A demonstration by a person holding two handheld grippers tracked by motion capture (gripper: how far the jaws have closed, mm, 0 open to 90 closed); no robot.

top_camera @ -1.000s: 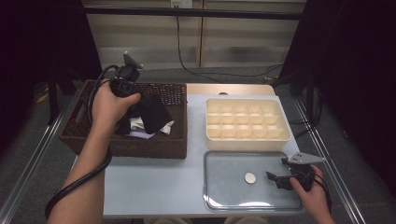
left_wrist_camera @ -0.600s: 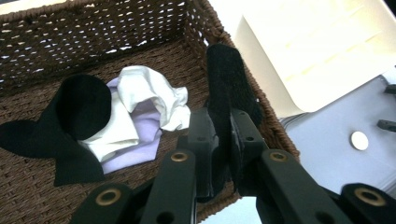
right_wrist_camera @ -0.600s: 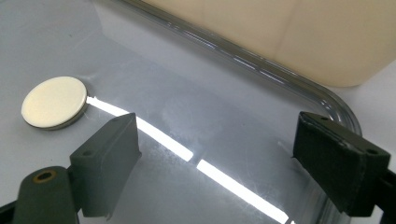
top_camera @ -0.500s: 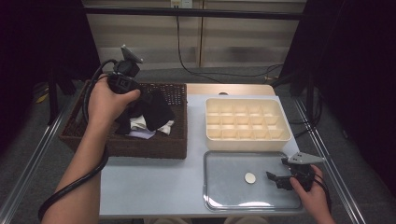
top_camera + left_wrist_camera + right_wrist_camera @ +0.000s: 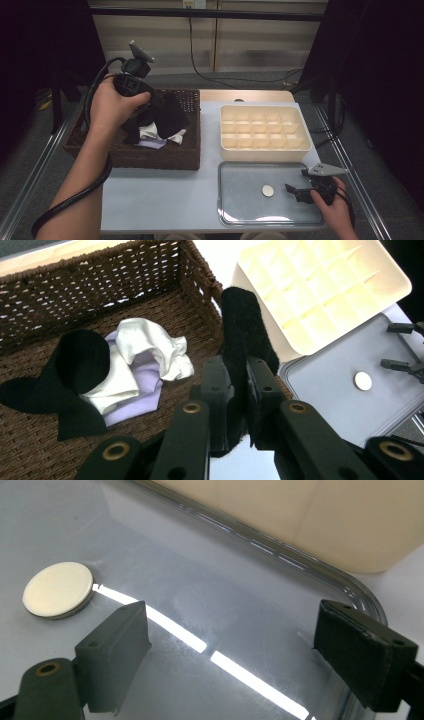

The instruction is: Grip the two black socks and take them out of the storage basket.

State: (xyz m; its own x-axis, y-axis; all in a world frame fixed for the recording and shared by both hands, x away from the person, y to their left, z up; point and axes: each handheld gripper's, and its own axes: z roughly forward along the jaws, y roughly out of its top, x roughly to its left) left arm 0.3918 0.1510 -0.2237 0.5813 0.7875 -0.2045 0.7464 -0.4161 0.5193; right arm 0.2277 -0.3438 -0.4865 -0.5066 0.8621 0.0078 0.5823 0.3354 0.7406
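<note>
My left gripper (image 5: pixel 156 103) is shut on a black sock (image 5: pixel 172 117) and holds it above the brown wicker basket (image 5: pixel 150 160). In the left gripper view the black sock (image 5: pixel 245 325) stands pinched between the jaws of the left gripper (image 5: pixel 238 390), over the basket's right wall (image 5: pixel 200 275). A second black sock (image 5: pixel 75 365), a white cloth (image 5: pixel 150 345) and a lavender cloth (image 5: pixel 135 400) lie in the basket. My right gripper (image 5: pixel 292 192) is open low over a metal tray (image 5: pixel 240 210), with a small white disc (image 5: pixel 268 190) to its left. The right gripper (image 5: pixel 235 622) has nothing between its fingers, and the disc (image 5: pixel 58 590) lies beyond its left jaw.
A cream compartment tray (image 5: pixel 265 107) stands behind the metal tray, to the right of the basket. The pale table (image 5: pixel 160 200) has bare room in front of the basket. The metal tray's rim (image 5: pixel 300 560) runs close under the cream tray's wall (image 5: pixel 310 515).
My left hand has risen a little and drawn the black sock higher out of the basket. The right gripper has stayed where it was, still open.
</note>
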